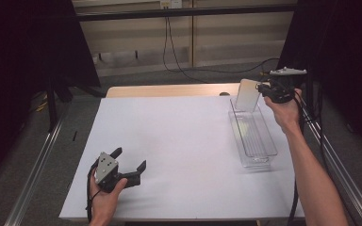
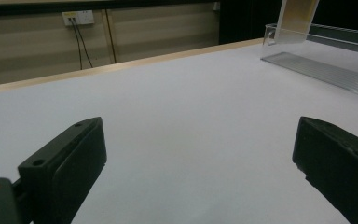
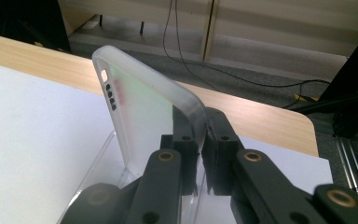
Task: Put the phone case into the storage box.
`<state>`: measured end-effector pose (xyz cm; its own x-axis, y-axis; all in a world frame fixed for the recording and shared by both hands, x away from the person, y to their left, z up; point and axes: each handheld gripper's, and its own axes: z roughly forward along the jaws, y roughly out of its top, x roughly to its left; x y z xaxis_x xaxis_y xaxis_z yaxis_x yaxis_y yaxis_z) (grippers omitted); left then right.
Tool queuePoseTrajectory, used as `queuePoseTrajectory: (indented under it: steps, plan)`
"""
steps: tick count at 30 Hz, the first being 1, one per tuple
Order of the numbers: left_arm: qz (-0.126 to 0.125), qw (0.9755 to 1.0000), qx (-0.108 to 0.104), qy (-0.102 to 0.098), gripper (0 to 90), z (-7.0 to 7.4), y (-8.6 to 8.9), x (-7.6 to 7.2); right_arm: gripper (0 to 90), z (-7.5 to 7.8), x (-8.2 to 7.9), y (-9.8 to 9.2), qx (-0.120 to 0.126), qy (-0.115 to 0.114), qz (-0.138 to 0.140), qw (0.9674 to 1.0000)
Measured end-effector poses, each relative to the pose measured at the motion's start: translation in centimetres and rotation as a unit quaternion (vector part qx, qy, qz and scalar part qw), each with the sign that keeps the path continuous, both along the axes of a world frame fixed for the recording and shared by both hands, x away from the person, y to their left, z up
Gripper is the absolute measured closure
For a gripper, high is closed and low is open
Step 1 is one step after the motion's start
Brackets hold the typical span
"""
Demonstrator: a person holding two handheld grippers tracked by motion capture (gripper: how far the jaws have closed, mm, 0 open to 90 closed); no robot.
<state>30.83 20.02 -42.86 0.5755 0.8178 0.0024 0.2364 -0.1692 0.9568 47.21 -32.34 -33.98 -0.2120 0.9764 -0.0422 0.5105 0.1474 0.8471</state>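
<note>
Right gripper clamps our translucent phone case by one edge, above the clear tray. Left gripper rests released on the counter. That thin-edge grip could let the case pivot and catch the tray wall.

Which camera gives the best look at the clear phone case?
The right gripper view: the phone case is close, showing its cutouts and the jaws pinching its edge. The high view shows it small above the clear tray; the left gripper view crops it.

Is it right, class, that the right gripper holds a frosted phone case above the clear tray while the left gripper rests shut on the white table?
No: the left gripper rests open, as the high view shows. The rest stands.
</note>
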Motion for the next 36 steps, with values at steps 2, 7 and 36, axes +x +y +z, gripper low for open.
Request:
queuePoseTrajectory:
  steps: [2, 7, 36]
  plan:
    - [0.001, 1.0000, 0.004, -0.001, 2.7, 0.0, 0.0, 0.0, 84.9, -0.3, 0.2, 0.1, -0.006, 0.001, 0.000, 1.0000]
    - [-0.001, 1.0000, 0.004, 0.000, 2.7, -0.1, 0.0, 0.0, 84.9, -0.8, 0.6, 0.4, -0.016, 0.002, -0.003, 0.9999]
    - [-0.006, 0.9999, 0.012, 0.000, 2.6, -0.2, -0.3, -0.1, 85.0, -2.5, 1.8, 1.3, -0.038, 0.009, 0.006, 0.9992]
